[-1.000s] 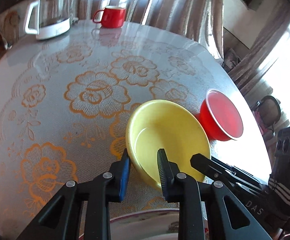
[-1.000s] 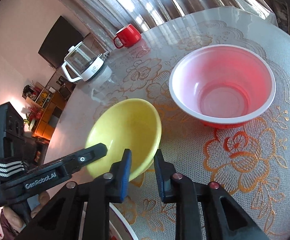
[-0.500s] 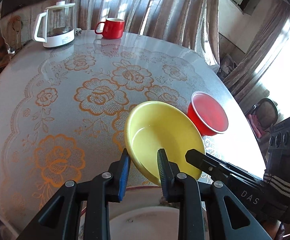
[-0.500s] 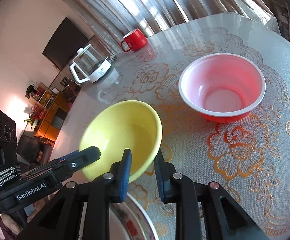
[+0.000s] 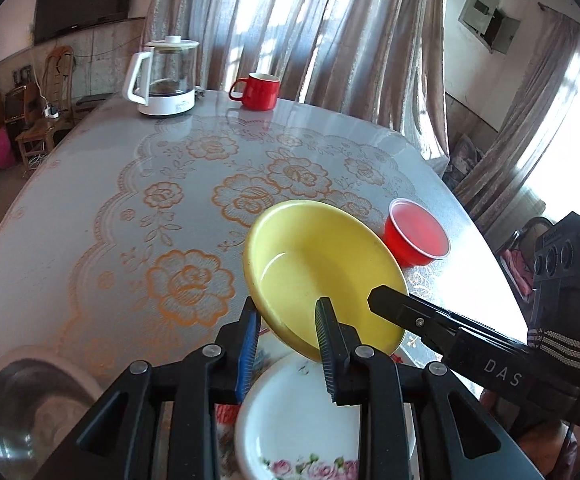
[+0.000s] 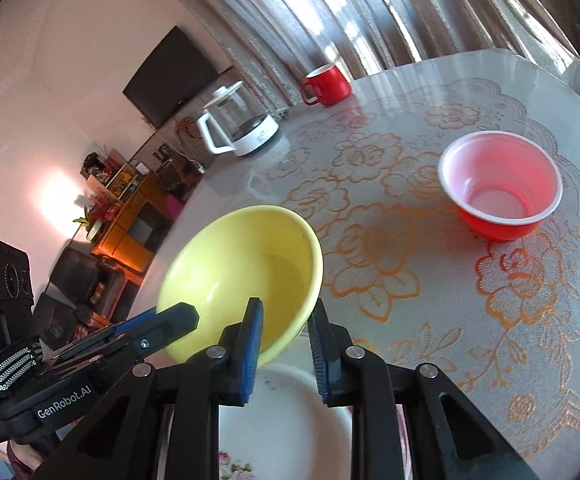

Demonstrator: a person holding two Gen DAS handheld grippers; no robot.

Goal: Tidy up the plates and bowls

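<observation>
Both the left gripper (image 5: 288, 322) and right gripper (image 6: 284, 322) pinch the shallow yellow plastic bowl (image 5: 321, 272) by its rim, above a white floral plate (image 5: 301, 412). Ahead spreads the round lace-patterned table (image 5: 130, 200) (curtains (image 5: 329, 28) beyond), the red bowl (image 6: 499, 192) right.

A lived-in home, a sitting or dining room: a round bench (image 5: 90, 208) under a flower-patterned cover carries a glass kettle (image 5: 166, 76) and a red mug (image 5: 258, 90); long sheer curtains (image 5: 290, 28) hang behind, a flat television (image 6: 172, 76) is on the wall, and a wooden sideboard (image 6: 130, 216) holds ornaments
</observation>
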